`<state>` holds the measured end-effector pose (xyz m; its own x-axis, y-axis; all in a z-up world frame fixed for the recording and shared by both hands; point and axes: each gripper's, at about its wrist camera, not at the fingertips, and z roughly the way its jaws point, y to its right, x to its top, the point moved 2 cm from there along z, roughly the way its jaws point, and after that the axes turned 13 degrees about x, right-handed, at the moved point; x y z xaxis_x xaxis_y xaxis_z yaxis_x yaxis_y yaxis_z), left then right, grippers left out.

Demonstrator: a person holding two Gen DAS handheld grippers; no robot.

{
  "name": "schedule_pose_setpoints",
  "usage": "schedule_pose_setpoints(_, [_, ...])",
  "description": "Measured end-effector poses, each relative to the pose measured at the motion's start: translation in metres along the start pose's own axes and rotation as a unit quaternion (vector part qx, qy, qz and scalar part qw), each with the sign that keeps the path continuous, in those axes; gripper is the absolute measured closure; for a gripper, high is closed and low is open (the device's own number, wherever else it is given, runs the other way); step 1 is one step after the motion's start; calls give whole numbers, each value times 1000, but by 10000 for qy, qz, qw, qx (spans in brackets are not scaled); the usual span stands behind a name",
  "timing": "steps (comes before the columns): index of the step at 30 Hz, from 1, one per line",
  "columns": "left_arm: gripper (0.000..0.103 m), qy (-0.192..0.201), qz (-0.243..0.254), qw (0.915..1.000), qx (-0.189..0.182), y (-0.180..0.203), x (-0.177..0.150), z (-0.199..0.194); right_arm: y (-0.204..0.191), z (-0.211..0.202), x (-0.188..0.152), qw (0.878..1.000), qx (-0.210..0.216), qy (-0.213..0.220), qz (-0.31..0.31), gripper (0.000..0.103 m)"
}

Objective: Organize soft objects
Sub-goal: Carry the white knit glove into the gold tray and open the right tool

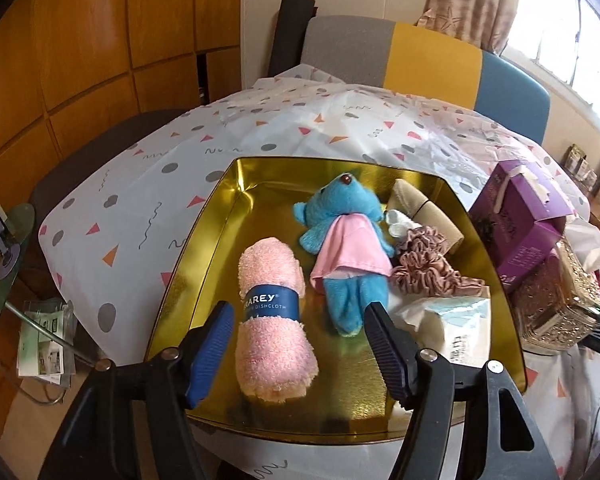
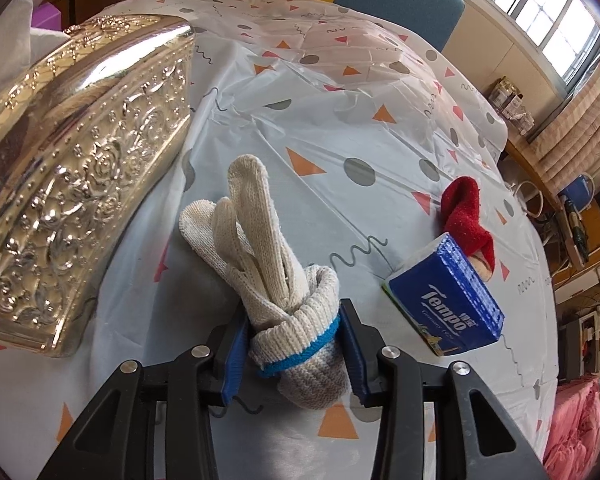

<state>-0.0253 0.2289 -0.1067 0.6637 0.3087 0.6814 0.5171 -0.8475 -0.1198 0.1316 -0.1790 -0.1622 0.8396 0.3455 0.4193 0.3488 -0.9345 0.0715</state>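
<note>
Patterned tablecloth (image 2: 340,128) covers the table. On it the right gripper (image 2: 294,344) clamps a rolled knit glove (image 2: 284,280), with a Tempo tissue pack (image 2: 446,304) and red sock (image 2: 466,212) nearby. Spread wide, the left gripper (image 1: 300,316) hovers over the gold tray (image 1: 204,248) holding a pink dishcloth (image 1: 270,320) and blue plush toy (image 1: 346,256).

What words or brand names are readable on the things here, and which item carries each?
"AREY" and "DISHCLOTH": blue band on the pink rolled dishcloth; first letters hidden.
"Tempo", "Germany 1929": blue tissue pack; its Chinese characters are too small to read.
Purple box, white packet: print too blurred to read.
</note>
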Motion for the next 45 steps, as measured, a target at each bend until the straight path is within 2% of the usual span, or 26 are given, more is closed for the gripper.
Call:
schedule_pose_setpoints(3, [35,88,34,10000,-8,1,1,-7,3,-3,1,9989,353,-1,297,61])
schedule_pose_setpoints(7, [35,177,65,9998,32,0,1,-13,8,-3,3,9965,524,-43,656,62])
schedule_pose_setpoints(11, [35,174,58,9998,51,-3,1,-12,25,-9,5,9855,980,43,1382,65])
schedule_pose_setpoints(16, [31,68,22,10000,32,-6,-1,-7,43,-24,8,9659,1387,448,2140,66])
schedule_pose_setpoints(22, [25,59,-32,10000,32,-9,-3,-5,52,-57,26,9510,1622,1019,2428,66])
schedule_pose_setpoints(30, [24,-25,-97,9999,26,-11,-2,0,10,-119,79,9493,1978,1828,1621,66])
schedule_pose_setpoints(37, [24,14,-203,9997,128,-20,0,2,-74,-164,110,9437,2391,2233,494,66])
schedule_pose_setpoints(42, [24,49,-473,9985,288,-41,6,3,-152,-176,115,9345,2789,2155,-493,66])
schedule_pose_setpoints(45, [25,67,-669,9970,388,-57,10,4,-203,-162,106,9280,3131,1768,-978,66])
